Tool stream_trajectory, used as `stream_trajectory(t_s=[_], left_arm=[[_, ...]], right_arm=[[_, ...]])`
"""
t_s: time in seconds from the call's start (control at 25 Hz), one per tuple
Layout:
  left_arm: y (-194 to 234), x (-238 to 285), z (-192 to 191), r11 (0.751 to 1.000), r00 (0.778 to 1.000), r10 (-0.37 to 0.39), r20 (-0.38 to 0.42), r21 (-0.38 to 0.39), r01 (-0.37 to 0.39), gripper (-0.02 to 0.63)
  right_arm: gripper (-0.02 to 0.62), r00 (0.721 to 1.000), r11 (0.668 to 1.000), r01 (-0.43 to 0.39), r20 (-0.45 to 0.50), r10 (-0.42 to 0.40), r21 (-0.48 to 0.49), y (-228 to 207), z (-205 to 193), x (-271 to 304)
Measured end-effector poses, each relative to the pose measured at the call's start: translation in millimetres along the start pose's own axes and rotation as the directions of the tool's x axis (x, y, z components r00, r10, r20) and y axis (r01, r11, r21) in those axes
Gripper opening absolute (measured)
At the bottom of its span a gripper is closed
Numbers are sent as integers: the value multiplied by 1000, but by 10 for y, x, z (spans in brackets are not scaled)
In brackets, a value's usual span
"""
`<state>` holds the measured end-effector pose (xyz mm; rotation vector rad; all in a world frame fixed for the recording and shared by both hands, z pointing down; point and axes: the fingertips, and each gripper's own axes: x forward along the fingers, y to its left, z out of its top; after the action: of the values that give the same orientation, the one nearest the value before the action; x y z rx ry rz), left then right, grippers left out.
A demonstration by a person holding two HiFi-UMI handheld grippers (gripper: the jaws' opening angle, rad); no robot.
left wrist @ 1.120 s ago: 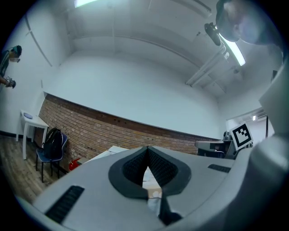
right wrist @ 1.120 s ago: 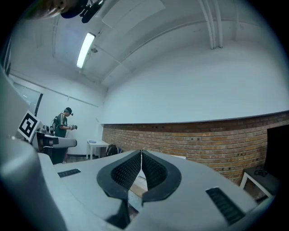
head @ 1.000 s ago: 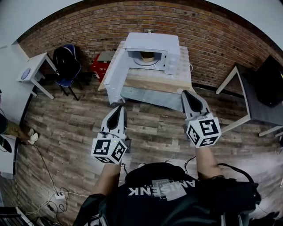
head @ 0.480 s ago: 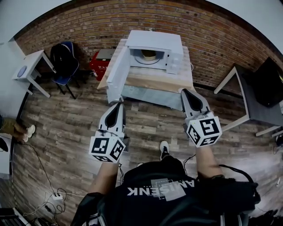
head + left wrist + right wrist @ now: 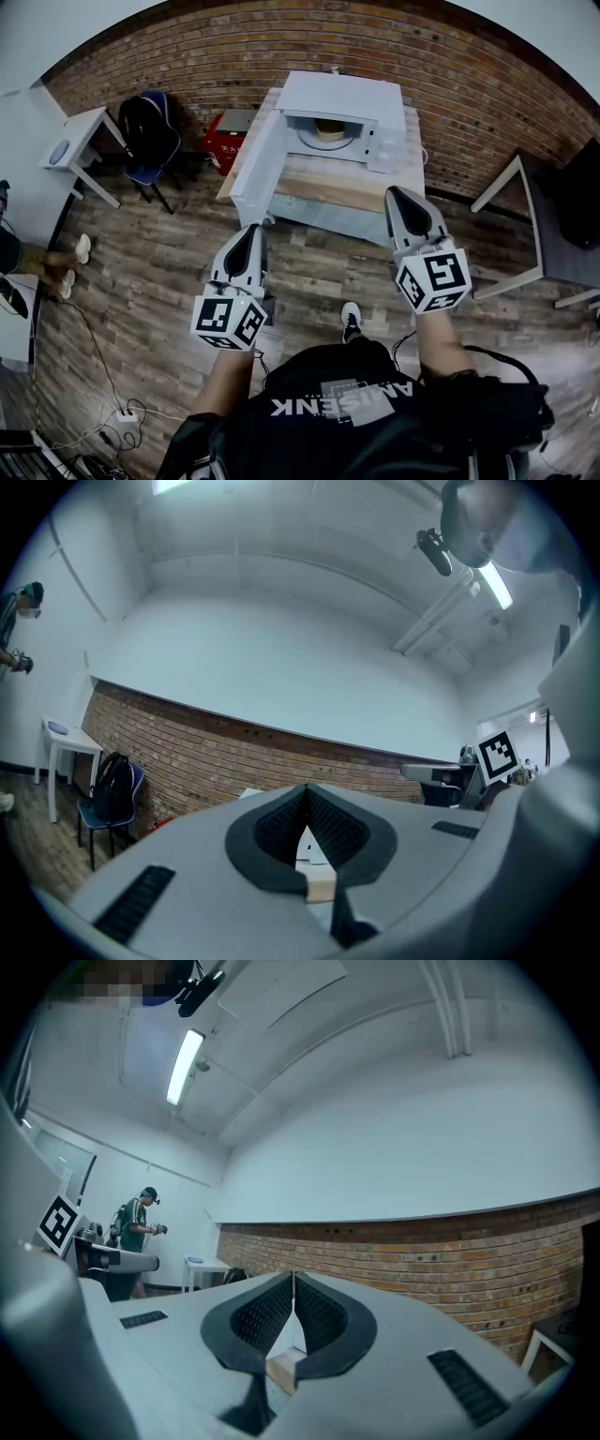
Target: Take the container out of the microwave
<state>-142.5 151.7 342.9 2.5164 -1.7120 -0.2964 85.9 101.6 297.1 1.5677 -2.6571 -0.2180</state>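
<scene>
A white microwave stands on a wooden table against the brick wall, its door swung open to the left. Inside, a round tan container rests on the turntable. My left gripper is shut and empty, held over the floor short of the table's near-left corner. My right gripper is shut and empty too, its tips over the table's front right edge. In the left gripper view the left gripper points at the microwave. The right gripper shows closed jaws in its own view.
A blue chair with a black backpack and a small white table stand at the left. A red box sits beside the table. Another table is at the right. Cables and a power strip lie on the floor. Another person stands far off.
The person has stepped toward the table and a shoe now shows on the floor. Both grippers came forward with the body, still shut; the microwave sits closer to them.
</scene>
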Motion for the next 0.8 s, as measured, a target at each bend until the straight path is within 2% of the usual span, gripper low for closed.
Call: stream_trajectory(t_s=[0.36, 0.8], left_arm=[[30, 917, -20, 999, 999, 46, 6, 9, -46, 11], [-165, 1938, -34, 994, 994, 103, -26, 42, -102, 11]], right_arm=[[42, 997, 997, -79, 5, 79, -8, -580, -83, 691], [43, 984, 984, -178, 18, 178, 11, -1363, -152, 1288]])
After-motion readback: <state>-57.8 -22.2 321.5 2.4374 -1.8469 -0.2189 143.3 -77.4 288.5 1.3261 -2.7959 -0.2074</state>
